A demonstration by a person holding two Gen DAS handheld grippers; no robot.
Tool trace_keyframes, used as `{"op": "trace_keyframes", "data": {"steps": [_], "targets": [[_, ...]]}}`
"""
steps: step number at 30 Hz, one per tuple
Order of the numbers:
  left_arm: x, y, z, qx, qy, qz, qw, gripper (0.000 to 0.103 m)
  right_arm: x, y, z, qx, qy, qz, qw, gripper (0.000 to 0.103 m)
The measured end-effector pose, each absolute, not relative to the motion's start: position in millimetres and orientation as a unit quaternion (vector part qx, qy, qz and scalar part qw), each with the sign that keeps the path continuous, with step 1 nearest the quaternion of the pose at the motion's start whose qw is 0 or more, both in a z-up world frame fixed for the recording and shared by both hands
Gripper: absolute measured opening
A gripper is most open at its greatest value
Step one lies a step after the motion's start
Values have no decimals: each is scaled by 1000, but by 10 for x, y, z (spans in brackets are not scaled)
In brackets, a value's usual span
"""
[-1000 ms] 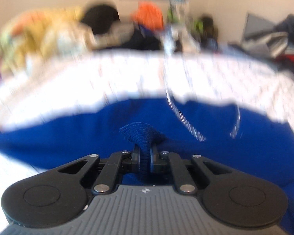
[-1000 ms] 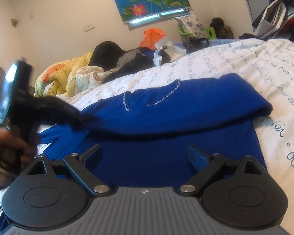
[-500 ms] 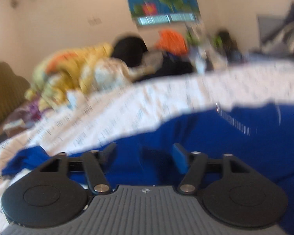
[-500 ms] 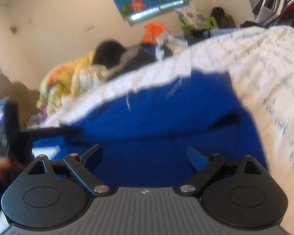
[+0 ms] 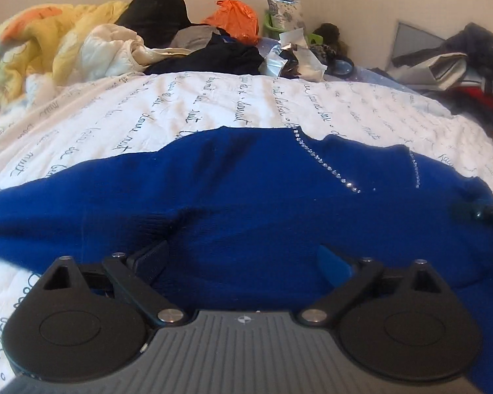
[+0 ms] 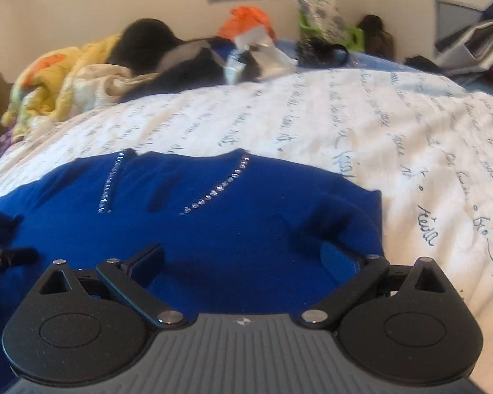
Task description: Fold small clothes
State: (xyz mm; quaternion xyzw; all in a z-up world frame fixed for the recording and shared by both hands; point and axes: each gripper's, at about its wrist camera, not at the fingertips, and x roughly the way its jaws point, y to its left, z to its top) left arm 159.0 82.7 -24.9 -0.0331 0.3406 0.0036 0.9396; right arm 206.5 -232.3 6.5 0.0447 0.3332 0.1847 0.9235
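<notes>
A blue knit top (image 5: 253, 190) with rhinestone trim at the neckline lies on the white bedspread; it also shows in the right wrist view (image 6: 213, 229). My left gripper (image 5: 243, 262) is open and empty, low over the top's left part, near a folded-in sleeve. My right gripper (image 6: 243, 259) is open and empty, low over the top's right part, its right finger near the top's right edge. The tip of each gripper shows at the edge of the other's view.
The white bedspread (image 6: 394, 131) with handwritten script extends to the right and behind. Beyond it lie a yellow quilt (image 5: 39, 42), dark clothes (image 5: 213, 55), an orange bag (image 5: 236, 19) and a clothes pile (image 5: 460, 62) at far right.
My left gripper let go of the blue fabric, opened, swung left and came back over the top. My right gripper stayed open and moved forward over the top.
</notes>
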Motion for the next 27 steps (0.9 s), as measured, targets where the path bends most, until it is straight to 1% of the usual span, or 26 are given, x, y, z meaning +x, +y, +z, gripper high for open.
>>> {"op": "trace_keyframes", "data": {"steps": [1,3,5,6,8,11,14,18,21,23,25,27], "targets": [[1595,813,-268,-17,342,0,939,97,2061,-2346,60,55,330,185,924,102],[1584,762,-282,-2,346,2,938,100,2049,-2238,57,22,332,173,927,102],[1543,793,-243,-11,340,10,940,98,2030,-2083,32,-25,336,159,928,102],[1466,810,-193,-21,333,16,943,98,2019,-2087,32,-24,335,158,929,102],[1234,918,-17,-46,303,35,951,103,2003,-2159,31,-5,332,164,929,102],[886,1451,142,-95,246,86,961,103,1996,-2205,44,16,327,172,929,102],[757,2257,220,-169,232,150,946,103,2000,-2200,48,17,326,171,930,102],[689,3474,221,-300,208,268,891,103,2003,-2150,44,5,327,165,930,102],[616,4253,136,-424,173,327,826,98,2005,-2152,39,6,327,164,931,102],[514,4551,120,-483,145,356,787,95,2006,-2149,37,4,327,163,931,102],[469,4701,81,-507,136,374,764,94,2008,-2143,35,1,327,161,931,102],[445,4734,92,-508,138,376,763,86,2008,-2143,35,2,327,162,931,102]]}}
